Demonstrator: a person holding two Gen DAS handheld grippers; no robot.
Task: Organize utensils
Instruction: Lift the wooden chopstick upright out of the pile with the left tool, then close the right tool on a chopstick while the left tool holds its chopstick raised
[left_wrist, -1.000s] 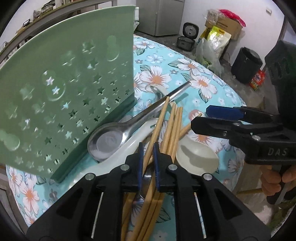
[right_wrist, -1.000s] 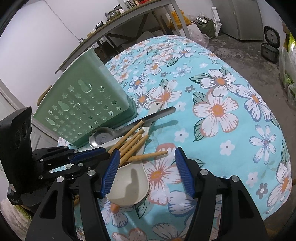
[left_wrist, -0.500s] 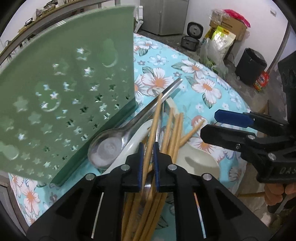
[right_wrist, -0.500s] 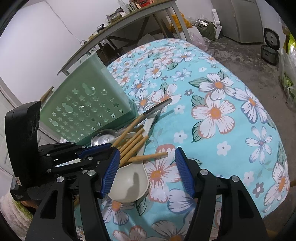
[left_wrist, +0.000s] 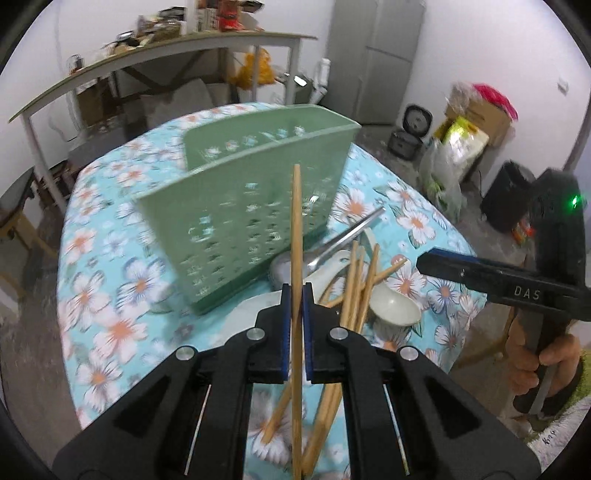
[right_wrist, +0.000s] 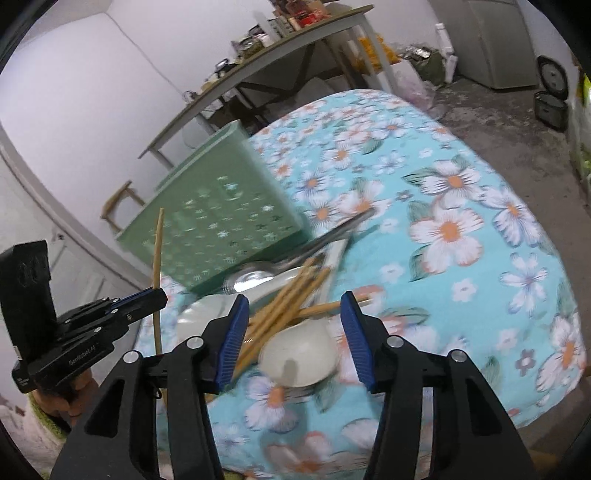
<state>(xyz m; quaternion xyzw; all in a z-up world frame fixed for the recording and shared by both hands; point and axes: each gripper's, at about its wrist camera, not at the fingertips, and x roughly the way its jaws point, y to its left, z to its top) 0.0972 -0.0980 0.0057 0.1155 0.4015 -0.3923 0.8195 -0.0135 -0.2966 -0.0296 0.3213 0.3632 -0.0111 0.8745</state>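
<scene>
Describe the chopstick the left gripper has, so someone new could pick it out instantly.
Start at the green perforated basket on the floral tablecloth; in front of it lies a pile of wooden chopsticks and spoons. One chopstick is lifted clear, pinched in the left gripper. It alone stands nearly upright; the others lie flat.

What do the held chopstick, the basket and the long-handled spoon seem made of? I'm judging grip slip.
Chopstick: tan and matte, probably bamboo or wood. Basket: pale green, with moulded star cutouts, likely plastic. Long-handled spoon: grey and reflective, likely polished steel.
</scene>
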